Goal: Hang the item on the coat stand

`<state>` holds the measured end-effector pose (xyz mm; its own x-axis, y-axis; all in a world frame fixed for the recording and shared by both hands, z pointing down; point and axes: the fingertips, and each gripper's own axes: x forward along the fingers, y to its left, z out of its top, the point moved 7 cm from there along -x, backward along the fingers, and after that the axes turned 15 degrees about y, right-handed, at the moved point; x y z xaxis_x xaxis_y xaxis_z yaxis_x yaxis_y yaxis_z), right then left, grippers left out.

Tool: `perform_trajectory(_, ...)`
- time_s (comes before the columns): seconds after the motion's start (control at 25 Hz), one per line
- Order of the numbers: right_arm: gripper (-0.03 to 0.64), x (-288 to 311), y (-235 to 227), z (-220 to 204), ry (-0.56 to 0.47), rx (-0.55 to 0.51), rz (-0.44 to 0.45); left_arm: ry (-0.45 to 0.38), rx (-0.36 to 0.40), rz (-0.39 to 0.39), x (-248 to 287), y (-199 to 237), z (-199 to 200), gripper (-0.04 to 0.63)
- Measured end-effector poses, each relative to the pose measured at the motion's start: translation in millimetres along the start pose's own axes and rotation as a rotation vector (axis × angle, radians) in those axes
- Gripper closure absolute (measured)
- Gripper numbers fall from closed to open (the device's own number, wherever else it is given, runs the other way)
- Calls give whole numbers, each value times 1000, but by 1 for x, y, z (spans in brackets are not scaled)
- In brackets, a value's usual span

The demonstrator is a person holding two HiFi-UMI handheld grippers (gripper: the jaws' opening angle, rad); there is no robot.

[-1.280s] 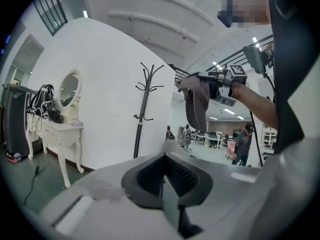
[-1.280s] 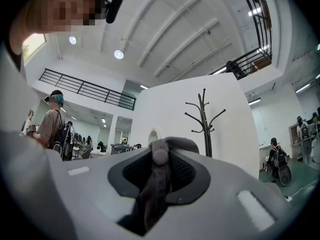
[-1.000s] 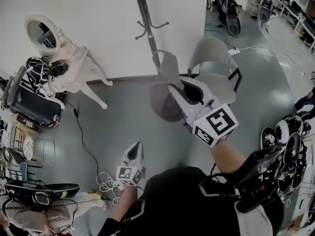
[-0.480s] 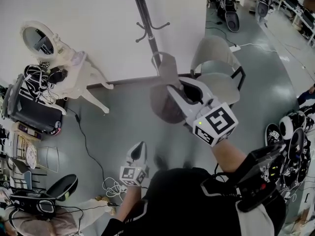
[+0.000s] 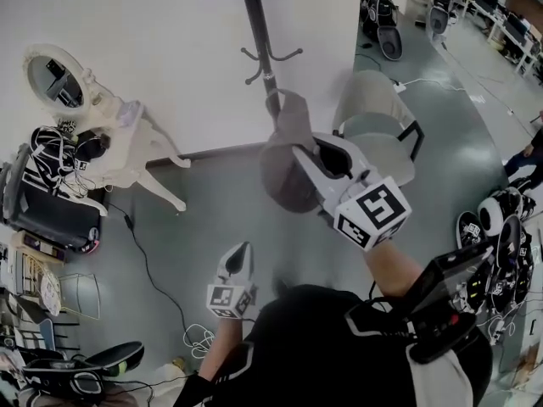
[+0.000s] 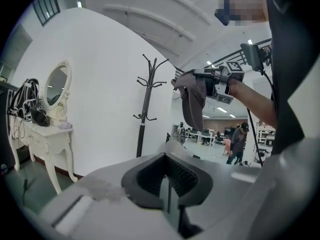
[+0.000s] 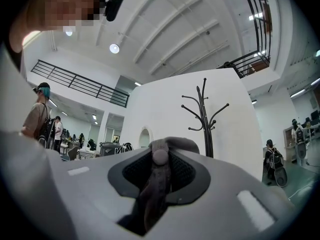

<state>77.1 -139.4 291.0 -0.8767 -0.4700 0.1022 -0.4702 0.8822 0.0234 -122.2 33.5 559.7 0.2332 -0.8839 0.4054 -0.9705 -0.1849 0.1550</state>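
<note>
Head view: the right claw (image 5: pixel 312 161) is clamped on a grey cap (image 5: pixel 284 155), held up in the air in front of the black coat stand (image 5: pixel 259 32) against the white wall, the cap near the stand's pole but not yet on any hook. The left claw (image 5: pixel 243 253) hangs low and empty beside the person's body. A grey chair (image 5: pixel 373 113) stands right of the stand, and a white table (image 5: pixel 127 134) with an oval mirror (image 5: pixel 47 79) stands to its left. Against the frames of a second and half a second ago, the chair and the stand's lower hooks sit higher in the frame, while the cap's place in the claw is unchanged. Left gripper view: this claw's jaws are closed together with nothing between them. The coat stand looms larger and taller than a little over a second ago, the table and mirror have slid toward the left edge, and the cap dangles from the right claw just right of the stand's top. Right gripper view: the jaws are pressed on a fold of the cap, its crown button showing at the tips as before. The stand ahead is slightly bigger than earlier.
</note>
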Motion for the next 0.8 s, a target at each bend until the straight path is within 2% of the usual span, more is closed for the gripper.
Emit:
perform_trajectory(0.2,532,32,11,5,1,1,-45,-8,30,-21,3,39,10,572)
perform_trajectory(0.44,532,59,23,5,16,8,-104,8,37,-88,4,73,4,572)
perform_trajectory(0.64,532,80,30,3,27,17,-139,18,91,-115,8,92,6,572)
perform_trajectory(0.8,532,93,32,3,47,9,-142,6,81,-135,12,101,8,572)
